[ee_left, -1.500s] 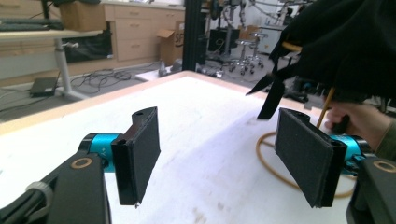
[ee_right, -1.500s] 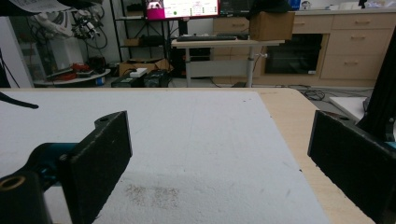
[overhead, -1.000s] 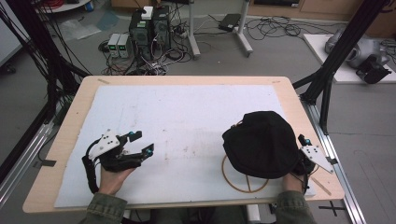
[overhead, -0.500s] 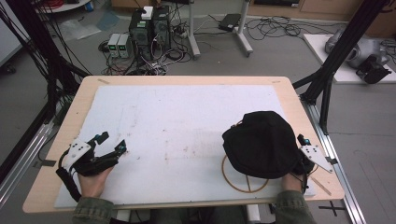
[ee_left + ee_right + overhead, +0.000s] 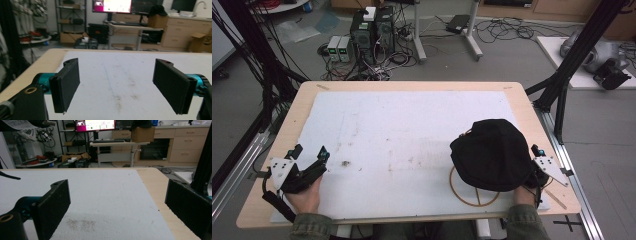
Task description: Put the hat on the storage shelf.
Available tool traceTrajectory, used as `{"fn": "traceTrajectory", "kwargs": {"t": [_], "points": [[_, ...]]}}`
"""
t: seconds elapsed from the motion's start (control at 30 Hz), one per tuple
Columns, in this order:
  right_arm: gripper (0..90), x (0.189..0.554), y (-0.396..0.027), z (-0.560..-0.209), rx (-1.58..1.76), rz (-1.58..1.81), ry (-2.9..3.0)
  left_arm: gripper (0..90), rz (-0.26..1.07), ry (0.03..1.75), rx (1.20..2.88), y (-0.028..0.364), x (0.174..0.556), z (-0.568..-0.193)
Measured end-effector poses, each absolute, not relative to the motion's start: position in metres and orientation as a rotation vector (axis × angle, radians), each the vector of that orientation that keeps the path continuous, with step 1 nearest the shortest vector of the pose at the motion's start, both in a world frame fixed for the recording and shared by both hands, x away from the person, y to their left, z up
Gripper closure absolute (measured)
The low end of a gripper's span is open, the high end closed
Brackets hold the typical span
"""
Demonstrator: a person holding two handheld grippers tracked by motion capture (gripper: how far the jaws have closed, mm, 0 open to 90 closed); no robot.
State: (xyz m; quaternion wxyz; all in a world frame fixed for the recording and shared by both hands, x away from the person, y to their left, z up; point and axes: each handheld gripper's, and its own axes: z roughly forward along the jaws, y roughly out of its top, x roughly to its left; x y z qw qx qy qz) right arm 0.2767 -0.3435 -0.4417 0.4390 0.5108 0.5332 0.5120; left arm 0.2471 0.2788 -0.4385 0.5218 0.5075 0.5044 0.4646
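A black fabric cap lies on the white foam sheet at the front right. It partly covers a thin wooden ring. Just right of the cap sits my right gripper, its grey plate near the table's right edge. Its jaws stand wide open over bare foam with nothing between them. My left gripper is at the front left corner of the sheet, held by a hand. In the left gripper view my left gripper is open and holds nothing.
The wooden table edge borders the foam on all sides. Black frame posts stand by the right side. Computers and cables are on the floor beyond the far edge. A small dark stain marks the foam near the left gripper.
My left gripper has moved left and slightly toward the front edge, away from the sheet's middle. The right gripper, cap and ring have stayed put.
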Motion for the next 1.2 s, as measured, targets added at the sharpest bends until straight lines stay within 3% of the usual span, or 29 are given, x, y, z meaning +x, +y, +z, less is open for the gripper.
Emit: {"fn": "traceTrajectory", "kwargs": {"t": [0.43, 1.2], "points": [[5.3, 0.2732, -0.3435, -0.4411, 1.266, 1.271, 1.311, 20.1, 1.226, 1.167, 1.214, 0.2729, 0.2473, -0.4367], [5.3, 0.2731, -0.3457, -0.4429, 1.267, 1.275, 1.310, 20.1, 1.215, 1.146, 1.211, 0.2703, 0.2496, -0.4366]]}}
